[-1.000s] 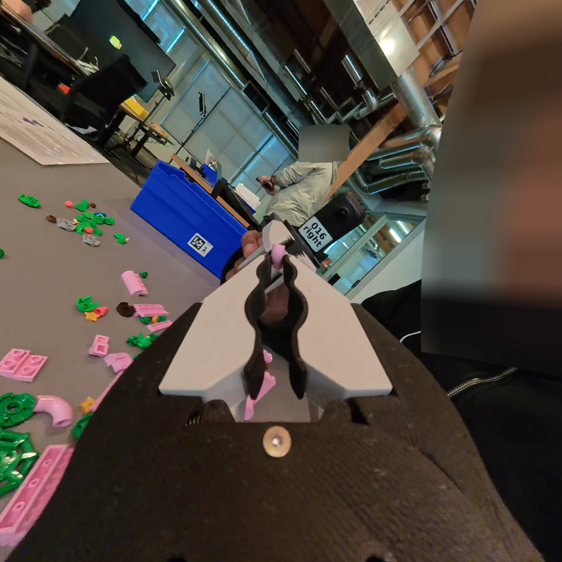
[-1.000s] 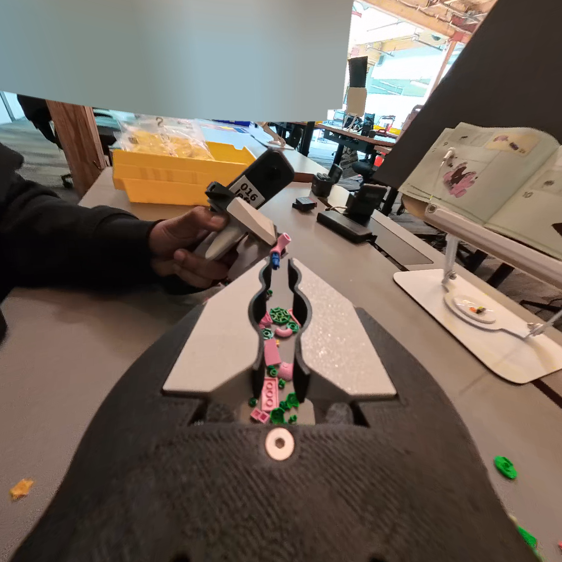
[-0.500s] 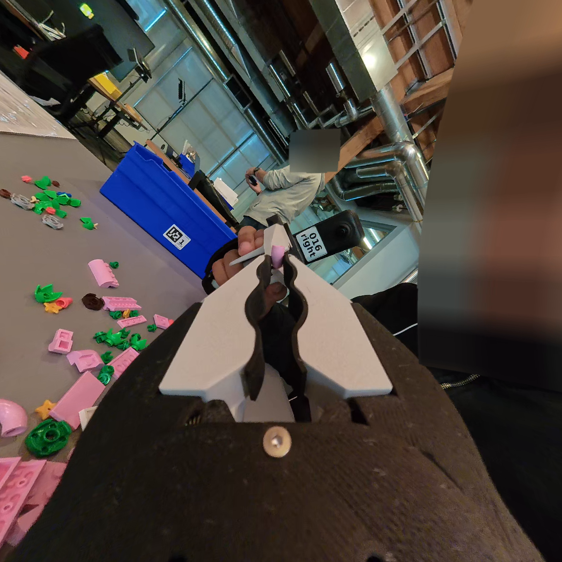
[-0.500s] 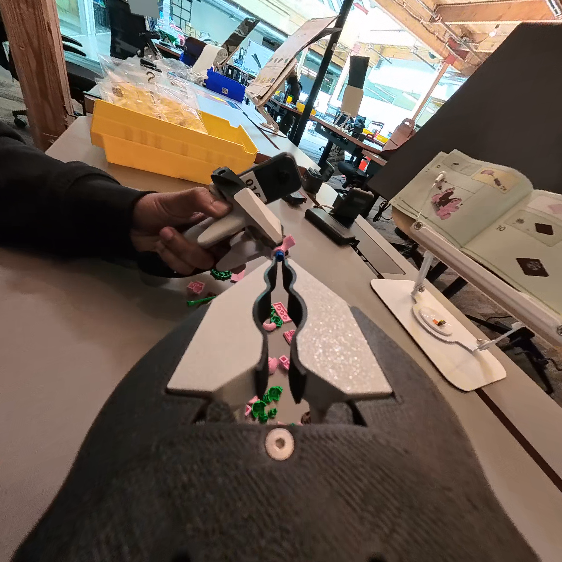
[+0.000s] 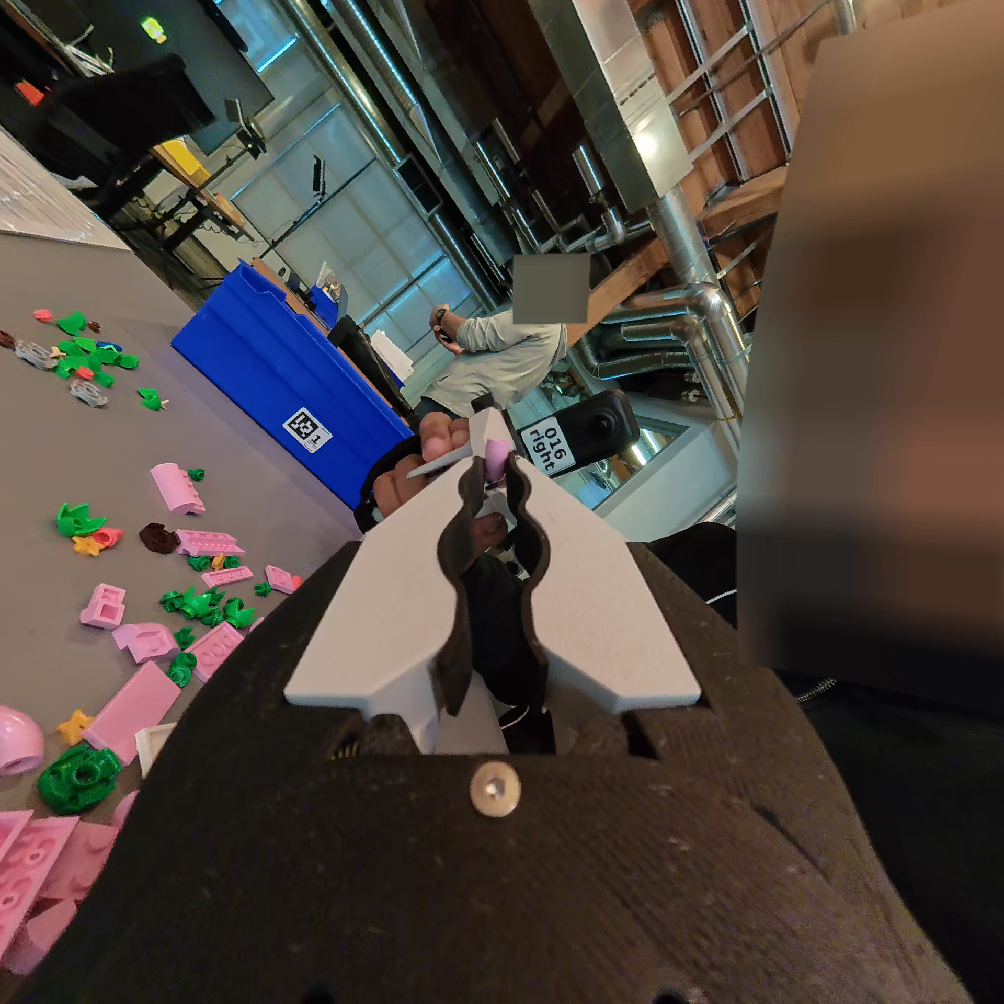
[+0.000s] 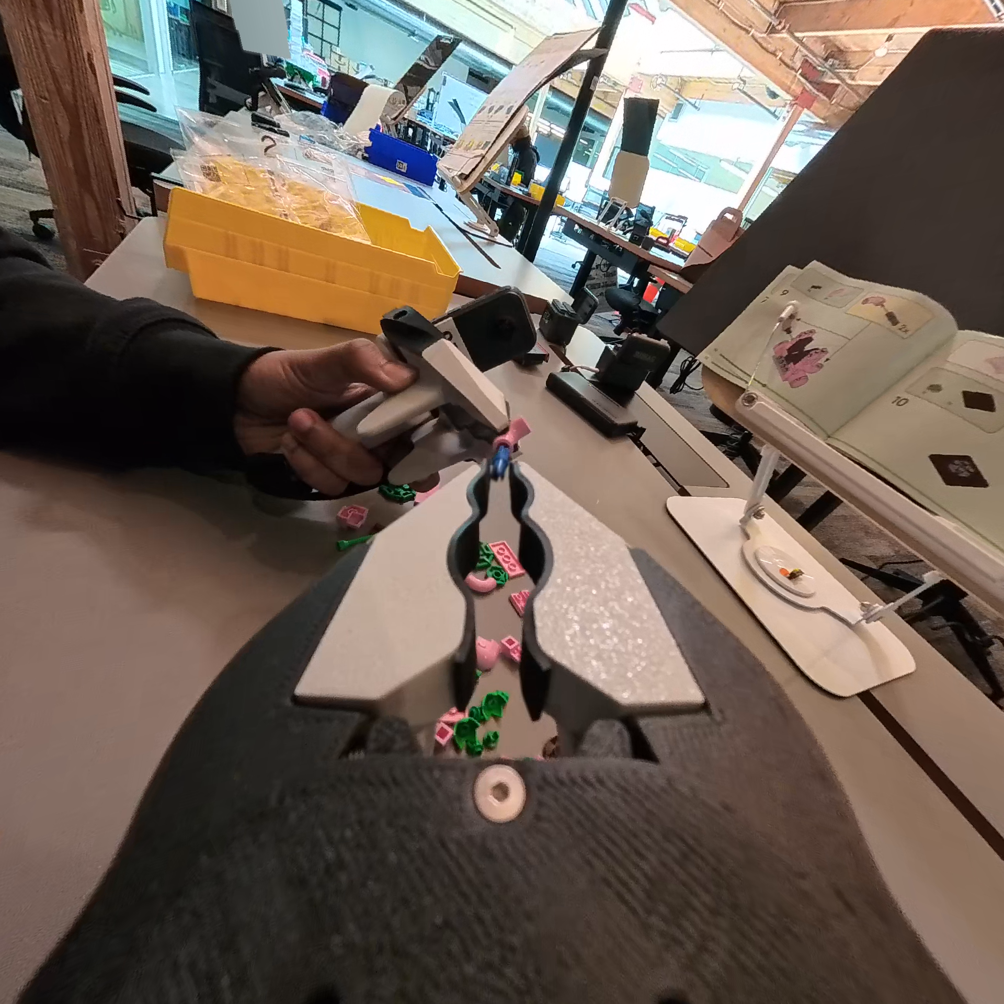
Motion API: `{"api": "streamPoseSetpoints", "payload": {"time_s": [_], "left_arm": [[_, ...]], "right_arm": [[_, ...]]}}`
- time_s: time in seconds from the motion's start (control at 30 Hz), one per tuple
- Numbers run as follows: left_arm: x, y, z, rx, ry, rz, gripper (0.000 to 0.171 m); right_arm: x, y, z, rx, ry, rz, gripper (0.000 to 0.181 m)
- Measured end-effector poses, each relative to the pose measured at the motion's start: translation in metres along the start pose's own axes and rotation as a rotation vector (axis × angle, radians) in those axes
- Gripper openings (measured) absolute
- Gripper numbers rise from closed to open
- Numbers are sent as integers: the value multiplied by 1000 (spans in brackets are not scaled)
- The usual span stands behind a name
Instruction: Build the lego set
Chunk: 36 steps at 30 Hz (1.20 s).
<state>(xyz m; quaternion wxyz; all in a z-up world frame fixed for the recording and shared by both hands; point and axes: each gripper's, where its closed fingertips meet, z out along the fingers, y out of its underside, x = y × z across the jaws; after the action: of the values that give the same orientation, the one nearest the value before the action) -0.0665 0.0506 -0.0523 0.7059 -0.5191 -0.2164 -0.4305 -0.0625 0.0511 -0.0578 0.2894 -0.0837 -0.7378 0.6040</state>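
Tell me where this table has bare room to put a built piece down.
The grey tabletop is bare below the person's black sleeve and in front of the yellow plastic bin. Another bare strip lies beside the white stand base. It is crowded where loose pink and green bricks lie scattered.

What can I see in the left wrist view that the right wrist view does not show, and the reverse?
Only the left wrist view shows the blue bin at the table edge and a person in a grey top behind it. Only the right wrist view shows the yellow bin, the open instruction booklet on its stand, and a small blue pin in the right gripper. Both show the pink piece in the left gripper and loose pink and green bricks.
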Motion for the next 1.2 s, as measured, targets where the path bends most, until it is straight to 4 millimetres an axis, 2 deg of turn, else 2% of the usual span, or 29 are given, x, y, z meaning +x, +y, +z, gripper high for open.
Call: {"api": "streamPoseSetpoints", "payload": {"time_s": [0.23, 0.37, 0.47, 0.53, 0.57, 0.67, 0.73, 0.83, 1.03, 1.13, 1.2], "left_arm": [[-1, 0, 0, -5, -10, 9, 6], [-2, -3, -4, -4, -34, 40, 6], [-3, -5, -6, -7, -53, 68, 6], [-3, -8, -8, -1, -61, 80, 6], [-3, -9, -9, 3, -64, 85, 6], [-4, -14, -13, 14, -79, 101, 6], [-5, -17, -15, 23, -86, 107, 6], [-2, -21, -18, 36, -85, 115, 6], [-2, -22, -19, 30, -112, 153, 6], [-6, -23, -21, 26, -142, 183, 6], [-7, -25, -23, 28, -160, 203, 6]], "right_arm": [[0, 3, 1, -21, -2, -3, 0], [11, 4, -6, -29, 22, 24, 0], [20, 14, -10, -65, 12, 108, 5], [18, 25, -8, -104, -31, 171, 7], [12, 33, -6, -141, -80, 211, 9], [-26, 57, -1, -291, -320, 359, 17], [-40, 60, 3, -315, -379, 388, 19], [-50, 51, 6, -305, -397, 356, 19], [-66, 16, 5, -279, -353, 259, 18], [-86, 5, 1, -246, -355, 318, 19], [-107, 8, -5, -258, -381, 393, 21]]}}
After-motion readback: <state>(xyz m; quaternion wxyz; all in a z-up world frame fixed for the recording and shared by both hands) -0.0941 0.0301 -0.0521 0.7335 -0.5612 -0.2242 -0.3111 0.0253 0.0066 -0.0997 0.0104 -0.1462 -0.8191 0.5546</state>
